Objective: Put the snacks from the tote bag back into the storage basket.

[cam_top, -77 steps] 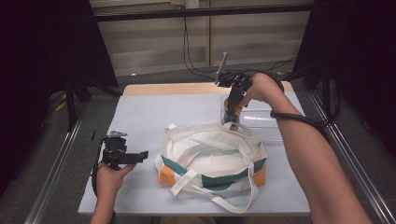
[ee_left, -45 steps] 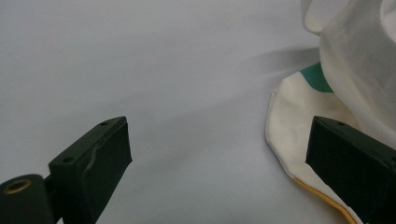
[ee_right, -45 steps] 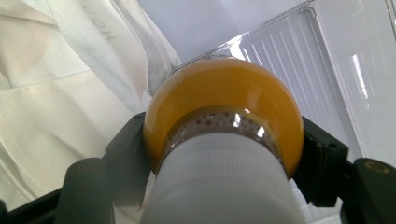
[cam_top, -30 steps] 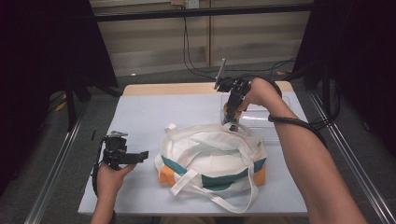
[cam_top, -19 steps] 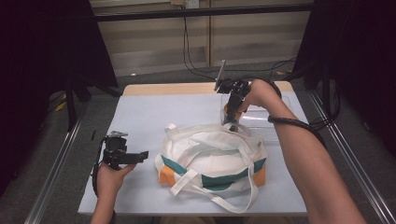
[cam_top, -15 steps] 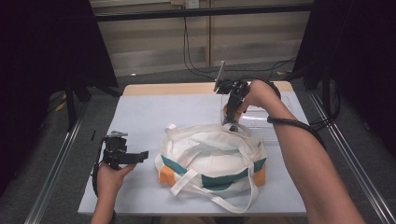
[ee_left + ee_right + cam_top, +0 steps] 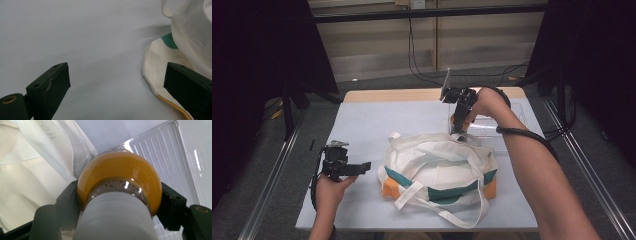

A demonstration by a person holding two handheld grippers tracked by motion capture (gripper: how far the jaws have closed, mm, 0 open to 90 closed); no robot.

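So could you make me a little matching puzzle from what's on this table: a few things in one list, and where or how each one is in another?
Things:
1. bottle
2. bag
3. clear tray
4. left gripper

States:
A. jaws wide apart, nothing between them
B. lies flat on the table by the bag's far right side
C. white with teal and orange parts, in the middle of the table, straps loose
D. orange with a white cap, clamped in the right gripper

Pairs: 1-D, 2-C, 3-B, 4-A

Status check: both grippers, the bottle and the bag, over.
Right gripper shut on orange bottle, above white bag. Left gripper open, beside bag. Clear tray behind.
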